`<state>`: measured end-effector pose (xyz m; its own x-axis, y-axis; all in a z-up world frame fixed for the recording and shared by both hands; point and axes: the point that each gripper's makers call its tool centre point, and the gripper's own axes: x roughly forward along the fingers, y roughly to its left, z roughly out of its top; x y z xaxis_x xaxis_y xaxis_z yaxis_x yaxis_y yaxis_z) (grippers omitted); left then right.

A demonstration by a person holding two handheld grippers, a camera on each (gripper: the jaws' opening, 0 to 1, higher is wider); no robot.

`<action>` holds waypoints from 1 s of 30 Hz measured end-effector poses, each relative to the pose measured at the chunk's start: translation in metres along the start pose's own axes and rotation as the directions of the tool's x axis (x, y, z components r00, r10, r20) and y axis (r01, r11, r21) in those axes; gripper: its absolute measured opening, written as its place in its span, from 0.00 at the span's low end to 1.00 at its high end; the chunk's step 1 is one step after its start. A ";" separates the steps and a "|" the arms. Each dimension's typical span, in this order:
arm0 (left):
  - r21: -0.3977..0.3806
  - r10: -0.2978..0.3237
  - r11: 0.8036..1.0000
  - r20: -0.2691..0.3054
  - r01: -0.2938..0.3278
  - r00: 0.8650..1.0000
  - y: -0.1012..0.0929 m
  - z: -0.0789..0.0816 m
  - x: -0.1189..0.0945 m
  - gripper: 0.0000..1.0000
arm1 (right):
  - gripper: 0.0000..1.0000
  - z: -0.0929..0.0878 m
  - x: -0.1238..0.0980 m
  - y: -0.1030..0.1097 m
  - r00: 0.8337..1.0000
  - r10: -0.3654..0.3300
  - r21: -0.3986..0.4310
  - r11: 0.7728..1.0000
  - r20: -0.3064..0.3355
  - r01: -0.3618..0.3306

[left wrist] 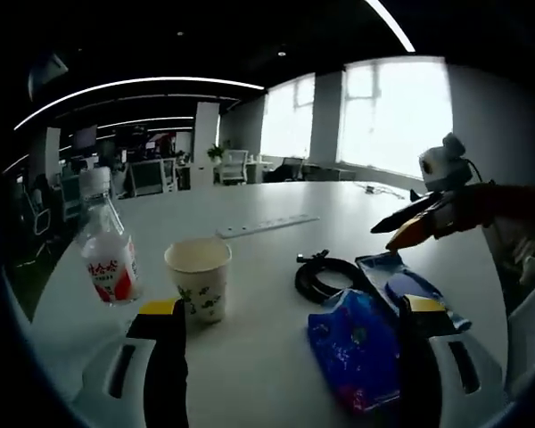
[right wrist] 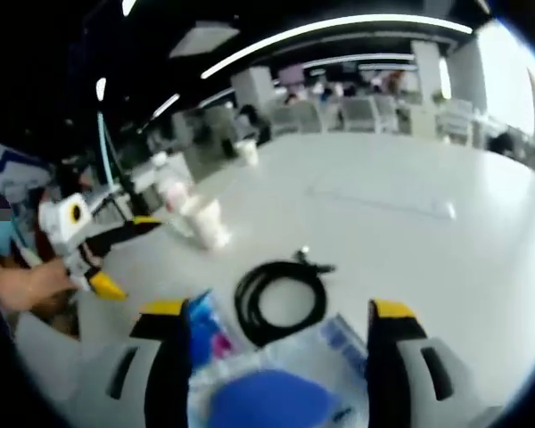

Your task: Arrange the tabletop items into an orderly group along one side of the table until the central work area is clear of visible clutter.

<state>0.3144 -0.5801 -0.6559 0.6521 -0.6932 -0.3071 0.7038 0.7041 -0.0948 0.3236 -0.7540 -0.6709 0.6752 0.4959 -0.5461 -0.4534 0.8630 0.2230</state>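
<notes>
Left tool (left wrist: 290, 334) spread, empty, low over the white worktop (left wrist: 267, 267): clear plastic bottle with red label (left wrist: 107, 254) far left, white paper cup with green print (left wrist: 199, 278) beside it, coiled black cable (left wrist: 325, 278) centre, blue plastic packets (left wrist: 366, 343) right. Right tool (right wrist: 281, 334) spread over a blue packet (right wrist: 263, 397), not gripping. Risk: the light cup tips if a jaw clips it; slick packets could slide away as the jaws close.

A dim open-plan office is seen beyond the broad white desk (left wrist: 276, 339). Bright tall windows (left wrist: 392, 116) are set at upper right, long curved ceiling light strips (left wrist: 143, 85) at upper left, grey office chairs (right wrist: 357, 111) behind.
</notes>
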 end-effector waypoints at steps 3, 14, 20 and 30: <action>-0.007 -0.001 1.000 -0.010 0.001 1.000 -0.001 -0.001 -0.004 1.00 | 0.72 -0.002 0.007 -0.004 1.000 -0.007 -0.007 1.000 -0.009 0.006; -0.027 -0.011 1.000 -0.019 0.011 1.000 -0.005 0.000 -0.015 1.00 | 0.58 -0.007 0.037 -0.024 0.999 -0.029 -0.039 0.999 -0.036 0.027; -0.005 -0.004 1.000 -0.010 0.004 1.000 0.003 0.011 -0.021 0.98 | 0.48 -0.009 0.052 -0.033 0.998 -0.046 -0.068 0.997 -0.036 0.044; -0.009 0.022 1.000 -0.035 -0.023 0.999 0.009 0.007 -0.031 0.97 | 0.36 -0.010 0.070 -0.041 0.999 -0.038 -0.046 0.998 -0.032 0.037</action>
<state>0.3025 -0.5535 -0.6411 0.6575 -0.6714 -0.3419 0.6860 0.7211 -0.0966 0.3838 -0.7558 -0.7263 0.6733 0.4593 -0.5794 -0.4546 0.8752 0.1656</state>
